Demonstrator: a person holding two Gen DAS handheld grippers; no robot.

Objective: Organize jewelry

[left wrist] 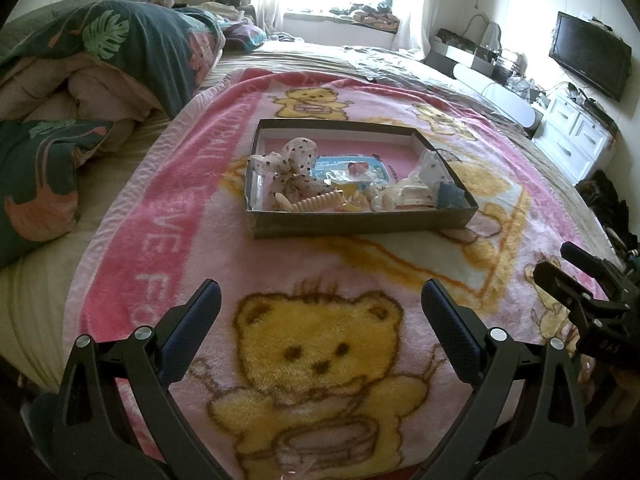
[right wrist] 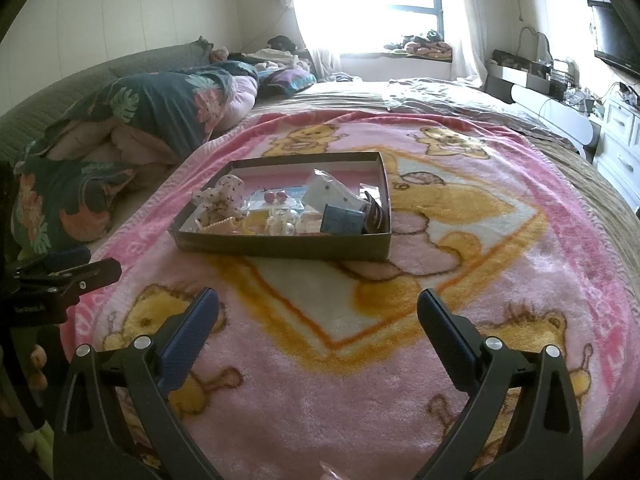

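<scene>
The left gripper [left wrist: 320, 308] hung over the blanket [left wrist: 168, 216] with its jaws spread wide and nothing between them. The right gripper [right wrist: 318, 312] was likewise released and empty, level with the left one and short of the box [right wrist: 280, 246]. Neither touched the box.

The box sat near the middle of the blanket, open at the top. All the jewelry in view lay inside it: a dotted bow [left wrist: 288, 164], a comb clip [left wrist: 316, 202], a card with red studs [right wrist: 276, 197], a blue case [right wrist: 344, 220], and small pale pieces too fine to name. No item lay loose on the blanket.

The pieces were crowded toward the near wall and overlapped. This layout fitted either a gathered but unsorted lot, or a collection already complete. The frames did not settle which.
</scene>
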